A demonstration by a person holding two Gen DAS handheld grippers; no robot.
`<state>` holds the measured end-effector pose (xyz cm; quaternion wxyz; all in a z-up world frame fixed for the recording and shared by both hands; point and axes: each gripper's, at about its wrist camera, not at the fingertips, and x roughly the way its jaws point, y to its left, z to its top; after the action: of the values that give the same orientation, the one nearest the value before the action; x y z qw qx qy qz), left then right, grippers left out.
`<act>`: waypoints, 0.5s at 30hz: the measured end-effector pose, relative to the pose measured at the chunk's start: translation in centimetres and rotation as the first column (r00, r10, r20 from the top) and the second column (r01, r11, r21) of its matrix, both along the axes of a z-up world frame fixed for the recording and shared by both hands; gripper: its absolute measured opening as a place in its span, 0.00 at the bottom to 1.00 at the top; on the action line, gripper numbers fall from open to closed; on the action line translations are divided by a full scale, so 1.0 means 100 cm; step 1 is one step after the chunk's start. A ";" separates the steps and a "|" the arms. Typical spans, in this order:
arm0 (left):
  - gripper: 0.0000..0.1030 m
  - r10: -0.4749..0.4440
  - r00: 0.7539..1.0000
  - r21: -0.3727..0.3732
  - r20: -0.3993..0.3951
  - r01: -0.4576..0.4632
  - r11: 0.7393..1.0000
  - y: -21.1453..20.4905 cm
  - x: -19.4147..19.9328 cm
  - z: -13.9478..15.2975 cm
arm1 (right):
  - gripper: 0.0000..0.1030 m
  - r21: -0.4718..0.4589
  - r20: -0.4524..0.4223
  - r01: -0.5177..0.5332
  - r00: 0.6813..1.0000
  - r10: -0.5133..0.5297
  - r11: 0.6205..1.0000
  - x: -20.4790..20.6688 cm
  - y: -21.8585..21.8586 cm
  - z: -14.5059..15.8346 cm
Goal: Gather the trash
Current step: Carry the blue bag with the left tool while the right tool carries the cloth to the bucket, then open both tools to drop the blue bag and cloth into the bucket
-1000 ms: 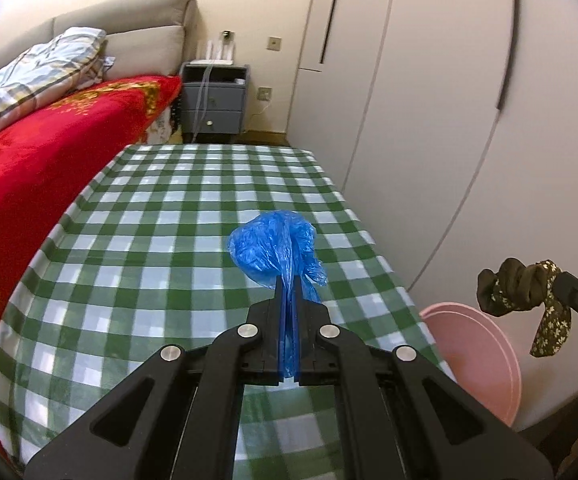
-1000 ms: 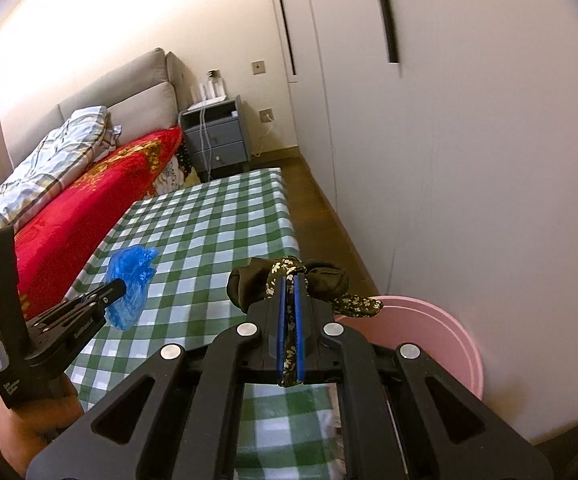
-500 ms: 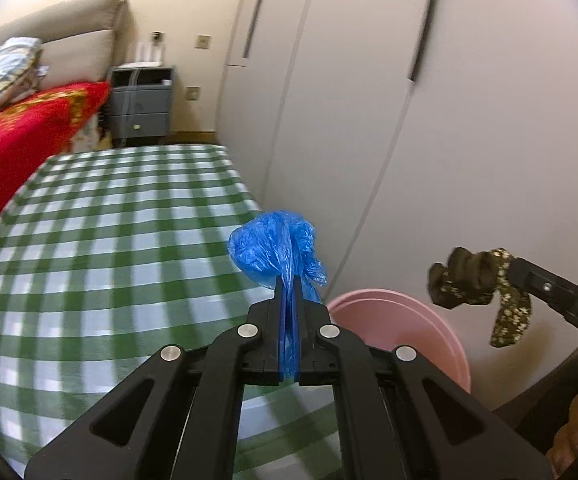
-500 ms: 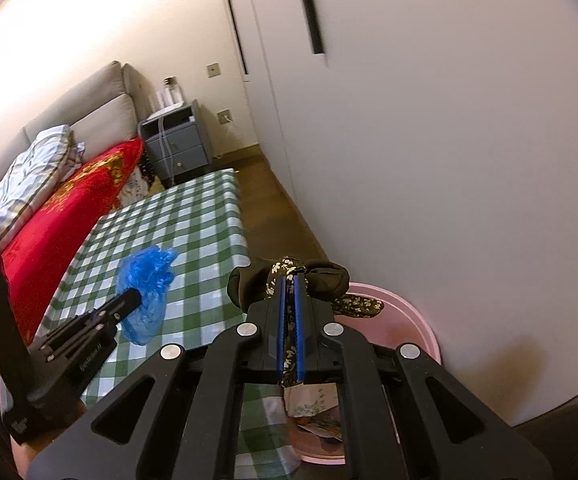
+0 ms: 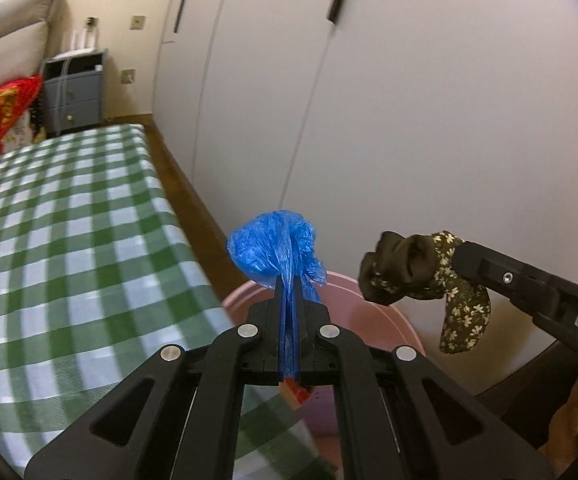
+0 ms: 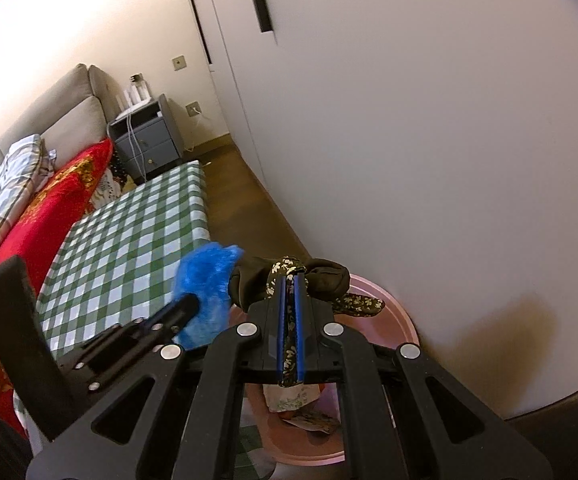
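My left gripper is shut on a crumpled blue plastic bag and holds it over the near rim of a pink bin. The bag also shows in the right wrist view. My right gripper is shut on a dark brown floral cloth scrunchie, held above the pink bin. In the left wrist view the scrunchie hangs to the right of the blue bag, above the bin. Some trash lies inside the bin.
A table with a green checked cloth stands left of the bin. White wardrobe doors rise close behind the bin. A bed with a red blanket and a grey nightstand lie further back.
Both grippers have moved right, off the table and over the pink bin, each still holding its item. The blue bag and the scrunchie are now close together.
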<state>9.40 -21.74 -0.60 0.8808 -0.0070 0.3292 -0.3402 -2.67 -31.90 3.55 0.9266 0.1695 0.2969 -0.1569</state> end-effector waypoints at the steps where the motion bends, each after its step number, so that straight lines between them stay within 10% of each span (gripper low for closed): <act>1: 0.02 -0.009 1.000 0.002 -0.009 0.009 1.000 -0.005 0.002 -0.003 | 0.04 0.002 -0.004 0.004 1.000 -0.004 1.000 0.000 -0.002 -0.001; 8: 0.05 -0.059 0.997 0.018 -0.052 0.060 0.998 -0.017 0.019 -0.016 | 0.08 0.000 -0.046 0.071 0.996 -0.071 0.997 0.004 -0.012 -0.010; 10: 0.29 -0.054 0.997 0.020 -0.057 0.056 0.998 -0.015 0.022 -0.017 | 0.09 0.005 -0.054 0.076 0.996 -0.075 0.997 0.007 -0.013 -0.012; 15: 0.36 -0.035 0.997 -0.001 -0.067 0.035 0.999 -0.003 0.026 -0.015 | 0.40 -0.001 -0.055 0.106 0.993 -0.106 0.994 0.008 -0.014 -0.011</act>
<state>12.04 -22.04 -2.13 0.8633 -0.0126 0.3586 -0.3549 -1.91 -33.30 2.41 0.9082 0.1814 0.3132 -0.2102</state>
